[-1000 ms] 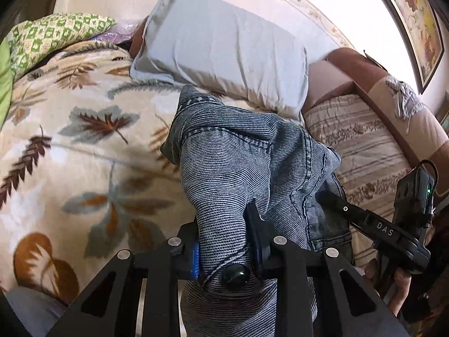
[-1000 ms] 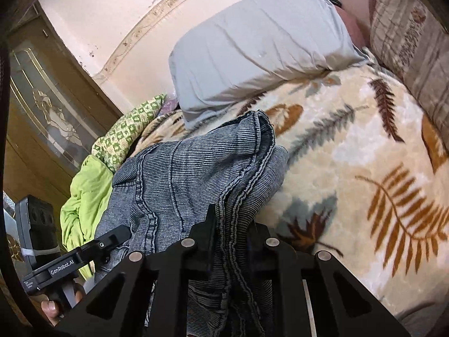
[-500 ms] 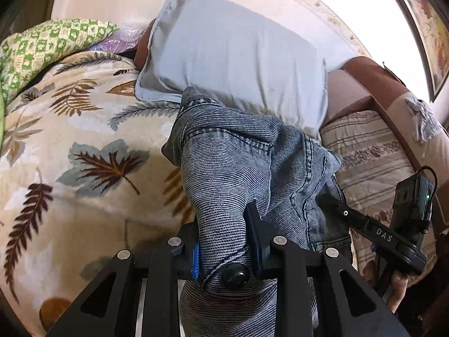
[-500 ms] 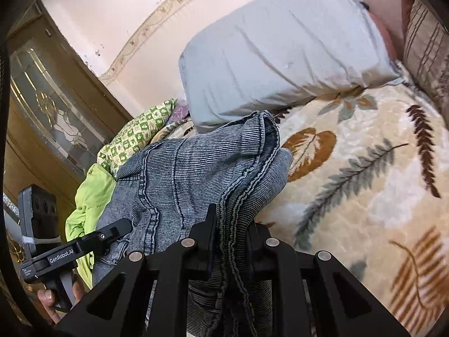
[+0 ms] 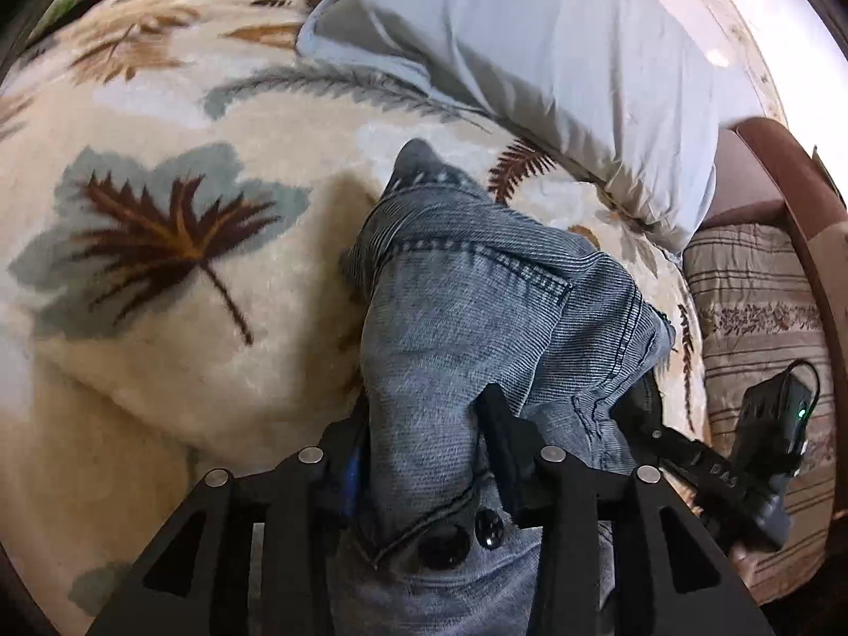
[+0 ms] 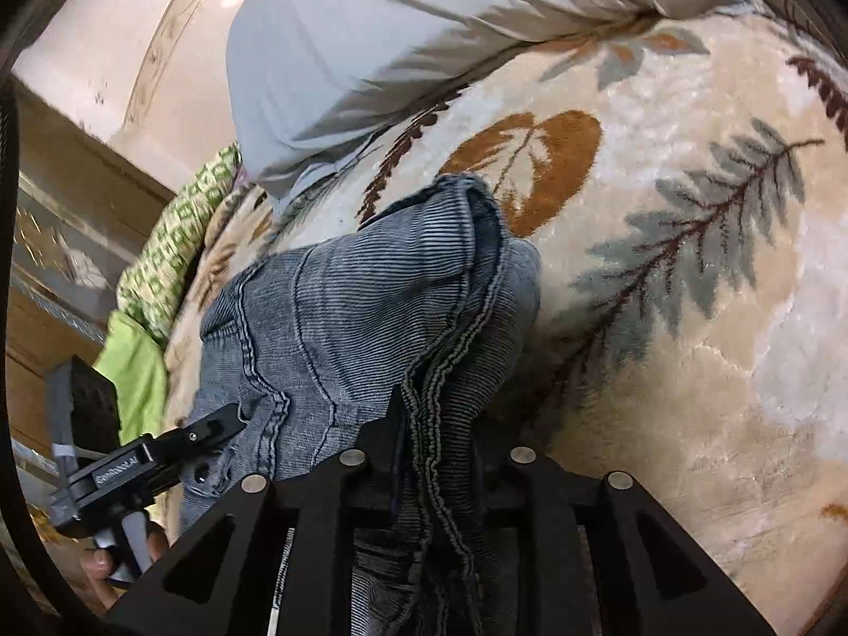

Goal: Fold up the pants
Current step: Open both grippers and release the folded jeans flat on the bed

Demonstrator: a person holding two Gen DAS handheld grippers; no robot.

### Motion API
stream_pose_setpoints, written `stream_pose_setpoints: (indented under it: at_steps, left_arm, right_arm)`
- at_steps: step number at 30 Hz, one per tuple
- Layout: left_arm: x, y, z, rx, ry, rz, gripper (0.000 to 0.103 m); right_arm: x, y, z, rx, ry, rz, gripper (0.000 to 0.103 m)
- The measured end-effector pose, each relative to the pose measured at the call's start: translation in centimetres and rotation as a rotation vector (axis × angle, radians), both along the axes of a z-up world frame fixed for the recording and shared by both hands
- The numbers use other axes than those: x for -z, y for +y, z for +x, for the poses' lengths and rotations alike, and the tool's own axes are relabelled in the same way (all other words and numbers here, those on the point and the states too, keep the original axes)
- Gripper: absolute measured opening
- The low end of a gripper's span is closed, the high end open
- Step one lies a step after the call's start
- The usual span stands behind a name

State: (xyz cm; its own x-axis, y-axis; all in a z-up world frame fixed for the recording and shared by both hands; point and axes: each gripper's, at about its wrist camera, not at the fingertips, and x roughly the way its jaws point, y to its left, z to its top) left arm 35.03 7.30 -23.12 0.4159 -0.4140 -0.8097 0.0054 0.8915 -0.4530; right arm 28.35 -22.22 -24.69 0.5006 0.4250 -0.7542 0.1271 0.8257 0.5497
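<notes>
Jeans [image 5: 477,318], bunched, clamped in left gripper [image 5: 424,456] and right gripper [image 6: 434,456] fingers above bed blanket [image 5: 159,371]. Step: carrying. Next: spread flat.

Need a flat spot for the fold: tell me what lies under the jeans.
Under the jeans lies the leaf-print blanket, with the grey pillow beyond. Both grippers, left and right, pinch denim; the blanket directly beneath is covered.

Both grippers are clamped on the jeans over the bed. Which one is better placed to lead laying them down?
Probably neither alone. The left gripper and right gripper each pinch the jeans above the blanket, so lowering together looks best.
</notes>
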Motion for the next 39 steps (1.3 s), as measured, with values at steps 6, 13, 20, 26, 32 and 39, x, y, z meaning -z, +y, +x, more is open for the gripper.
stream_pose_setpoints:
  at_steps: [6,13,20,26,32,39]
  left_arm:
    - [-1.2,-0.2,-0.7,-0.007,-0.031,0.037,0.045]
    - [-3.7,0.4,-8.0,-0.006,-0.105,0.045,0.048]
    - [-1.8,-0.6,-10.6,0.002,-0.069,0.104,0.051]
    - [-0.7,-2.2,-10.8,0.020,-0.088,0.277,0.063]
    - [-1.3,-2.7,-12.0,-0.004,-0.133,0.305,0.067]
    - [-3.8,-3.8,-18.4,-0.002,-0.242,0.374,0.064]
  right_arm:
    - [-1.6,0.0,-1.0,-0.001,0.004,-0.069,0.042]
    - [-6.3,0.0,-6.5,0.013,-0.086,-0.091,0.047]
    - [-5.8,2.2,-8.7,-0.048,-0.063,-0.167,0.025]
    - [-2.6,3.6,-8.1,-0.072,0.019,-0.283,0.006]
    - [-3.1,4.6,-9.4,-0.073,-0.011,-0.341,0.015]
    - [-5.7,4.3,-16.9,-0.021,-0.070,-0.249,0.032]
